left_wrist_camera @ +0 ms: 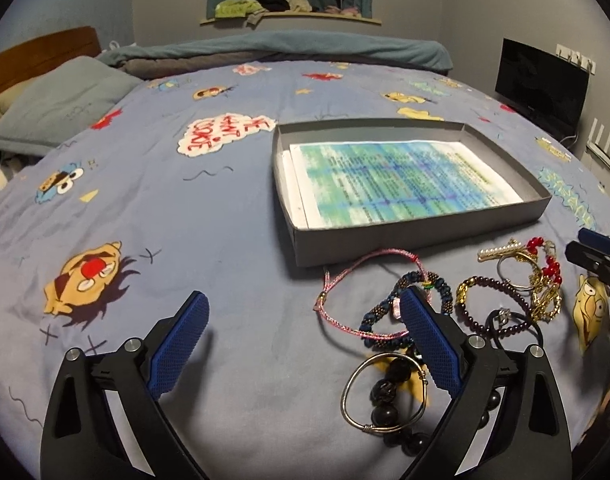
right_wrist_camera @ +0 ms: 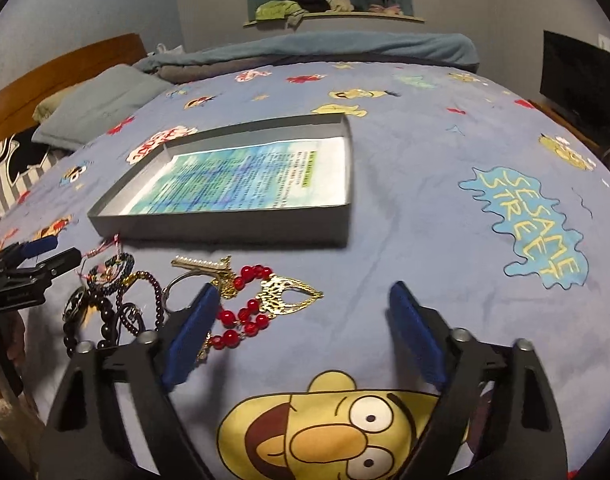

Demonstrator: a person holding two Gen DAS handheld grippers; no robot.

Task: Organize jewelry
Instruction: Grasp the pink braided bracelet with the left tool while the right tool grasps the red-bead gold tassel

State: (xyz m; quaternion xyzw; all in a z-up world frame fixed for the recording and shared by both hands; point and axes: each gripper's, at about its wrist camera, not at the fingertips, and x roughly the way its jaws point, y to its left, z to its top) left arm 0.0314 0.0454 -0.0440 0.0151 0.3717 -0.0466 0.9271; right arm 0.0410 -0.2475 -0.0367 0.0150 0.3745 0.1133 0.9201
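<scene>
seen from the left wrist, nothing is yet being sorted: the grey box (left_wrist_camera: 421,236), lined only with a printed sheet (left_wrist_camera: 401,184), is lying on the cartoon bedspread (left_wrist_camera: 185,240) at about one o'clock, and no jewelry is lying in it. the whole pile is being left on the cover at three to five o'clock, just in front of the box: a pink cord bracelet (left_wrist_camera: 345,300), a dark blue beaded bracelet (left_wrist_camera: 389,312), a maroon bead bracelet (left_wrist_camera: 493,300), a silver bangle (left_wrist_camera: 385,392) lying over a string of black beads (left_wrist_camera: 389,404), and red beads with gold pieces (left_wrist_camera: 545,280). the left gripper (left_wrist_camera: 305,336) is being held wide, nothing between its blue pads, the right-hand pad hanging over the blue beaded bracelet; contact cannot be told.

seen from the right wrist, the same box (right_wrist_camera: 225,232) is sitting at eleven o'clock, still without jewelry. the right gripper (right_wrist_camera: 305,320) is being held fairly wide and empty, its left pad set beside the red bead strand (right_wrist_camera: 245,316) and a gold filigree pendant (right_wrist_camera: 293,292), with a pearl-set gold clip (right_wrist_camera: 201,264) just beyond. the dark bracelets (right_wrist_camera: 117,300) are bunched at nine o'clock. by these views the job is being judged barely begun, every piece remaining to be picked up and placed.
</scene>
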